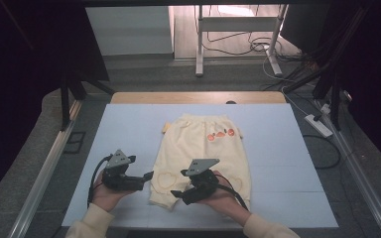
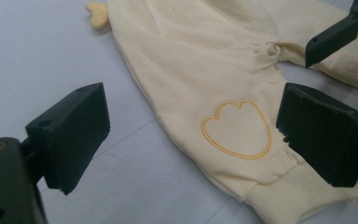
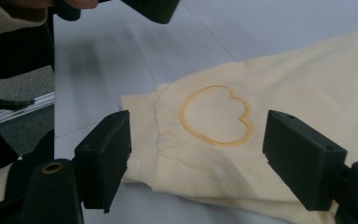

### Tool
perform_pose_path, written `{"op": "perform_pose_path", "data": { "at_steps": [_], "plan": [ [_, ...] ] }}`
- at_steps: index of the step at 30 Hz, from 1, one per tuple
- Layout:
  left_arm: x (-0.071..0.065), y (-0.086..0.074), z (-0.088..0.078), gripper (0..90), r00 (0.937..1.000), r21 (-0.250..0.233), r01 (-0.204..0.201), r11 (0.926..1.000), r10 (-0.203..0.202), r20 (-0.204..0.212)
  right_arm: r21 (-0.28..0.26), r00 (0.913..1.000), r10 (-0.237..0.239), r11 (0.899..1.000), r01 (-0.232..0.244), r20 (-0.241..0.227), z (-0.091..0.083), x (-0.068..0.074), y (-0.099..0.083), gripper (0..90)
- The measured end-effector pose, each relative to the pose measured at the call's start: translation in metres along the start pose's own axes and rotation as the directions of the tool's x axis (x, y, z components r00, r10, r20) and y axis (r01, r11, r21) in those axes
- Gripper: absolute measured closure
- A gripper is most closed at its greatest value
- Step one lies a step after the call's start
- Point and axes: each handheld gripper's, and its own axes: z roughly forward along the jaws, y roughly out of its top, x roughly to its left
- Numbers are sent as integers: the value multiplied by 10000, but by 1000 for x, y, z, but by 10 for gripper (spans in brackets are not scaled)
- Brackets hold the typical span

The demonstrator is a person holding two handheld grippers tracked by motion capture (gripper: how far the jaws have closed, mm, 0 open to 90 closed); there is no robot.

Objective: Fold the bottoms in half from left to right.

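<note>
The pants (image 1: pixel 198 153) are lying flat on the blue mat (image 1: pixel 129 129), centre of the high view, waistband toward the top of the frame and both leg cuffs toward the bottom. Three small orange patches (image 1: pixel 221 134) are showing near the waistband, right of centre.

My left gripper (image 1: pixel 148 177) is sitting at lower left of centre, just beside the left leg, jaws pointing right toward the cloth. In the left gripper view its jaws are standing wide apart with nothing pressed between them; the heart outline (image 2: pixel 237 129) on that leg is lying between them, low and right of centre, and the ribbed cuff (image 2: pixel 298 198) is running off at lower right (the right jaw is partly covering it).

My right gripper (image 1: pixel 181 197) is hovering over the crotch and lower legs, bottom centre of the high view. Its jaws are also wide open, holding nothing. In the right gripper view a heart outline (image 3: pixel 216 115) is sitting mid-frame between the jaws, with two snap buttons (image 3: pixel 218 173) below it along the inner seam.

A yellow tag (image 2: pixel 98 14) is sticking out from the pants' edge at the top left of the left gripper view.
</note>
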Motion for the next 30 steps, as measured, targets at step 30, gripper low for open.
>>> {"op": "perform_pose_path", "data": {
  "at_steps": [30],
  "plan": [
    [4, -1, 0, 94, 9997, -41, 216, 9998, -217, -115, 845, 9916, -1054, 9902, 1116, -745, 60, 35, 12, 316]
  ]
}}
